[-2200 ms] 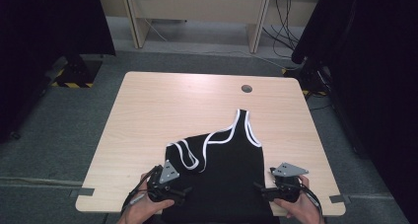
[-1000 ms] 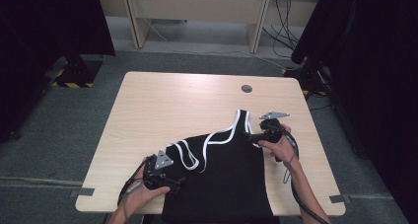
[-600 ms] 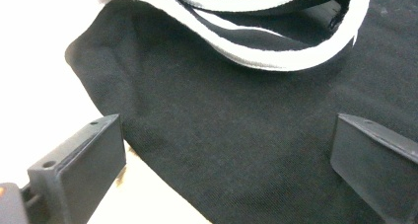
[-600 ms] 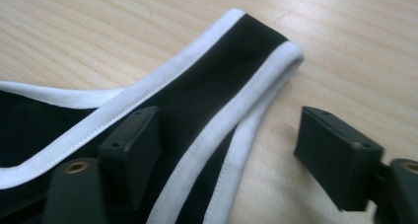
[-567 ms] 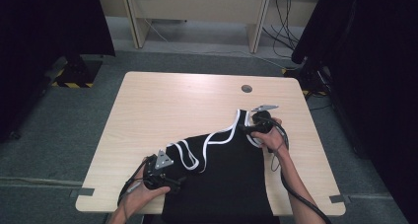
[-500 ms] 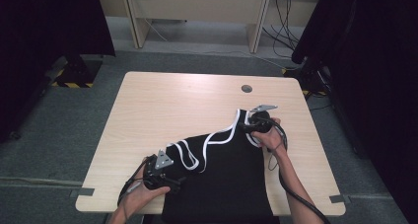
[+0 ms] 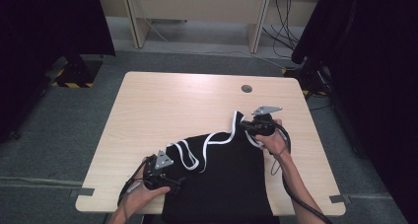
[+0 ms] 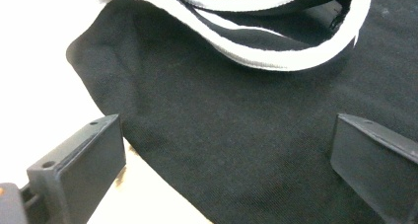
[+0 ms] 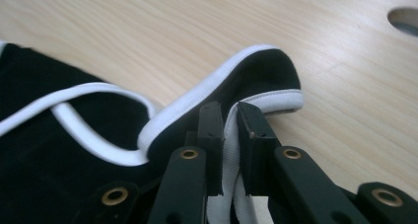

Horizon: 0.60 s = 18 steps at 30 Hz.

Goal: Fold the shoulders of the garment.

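Right gripper (image 9: 227, 135) pinching white-trimmed strap of black top (image 7: 222, 174) — left gripper (image 8: 226, 155) spread.

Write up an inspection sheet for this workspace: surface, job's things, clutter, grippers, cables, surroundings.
Surface: light wooden table with a round cable hole.
Job's things: black tank top with white trim, partly bunched, hanging over the near edge.
Clutter: nothing seen.
Grippers: right gripper has just closed on the top's shoulder strap; left gripper is open over the black fabric.
Cables: one trails from each gripper; more hang behind the far desk.
Surroundings: grey floor, dark curtains at both sides.
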{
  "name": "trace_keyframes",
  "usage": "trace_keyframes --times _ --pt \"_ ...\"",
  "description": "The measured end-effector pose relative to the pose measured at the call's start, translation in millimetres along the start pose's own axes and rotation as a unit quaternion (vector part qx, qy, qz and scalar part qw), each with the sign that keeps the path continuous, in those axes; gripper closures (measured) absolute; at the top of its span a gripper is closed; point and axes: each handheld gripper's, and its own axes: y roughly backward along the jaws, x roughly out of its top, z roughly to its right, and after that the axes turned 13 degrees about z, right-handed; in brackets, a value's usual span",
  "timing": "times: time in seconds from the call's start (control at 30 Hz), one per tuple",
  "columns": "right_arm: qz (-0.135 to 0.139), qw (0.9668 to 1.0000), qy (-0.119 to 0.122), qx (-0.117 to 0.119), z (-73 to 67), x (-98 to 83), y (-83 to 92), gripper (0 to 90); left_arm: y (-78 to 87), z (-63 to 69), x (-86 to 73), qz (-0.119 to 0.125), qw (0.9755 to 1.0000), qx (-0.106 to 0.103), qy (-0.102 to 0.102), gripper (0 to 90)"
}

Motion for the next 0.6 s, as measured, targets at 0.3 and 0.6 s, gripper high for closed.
trace_keyframes --times 0.3,0.6 --pt "0.052 0.998 0.018 0.031 -39.8 -25.9 43.9 80.4 0.1 0.0 0.0 0.0 1.0 0.001 0.0 0.0" --pt "0.055 0.9981 -0.014 0.027 -43.5 -27.3 53.1 52.5 0.1 -0.1 0.0 0.0 1.0 0.001 0.001 0.0"
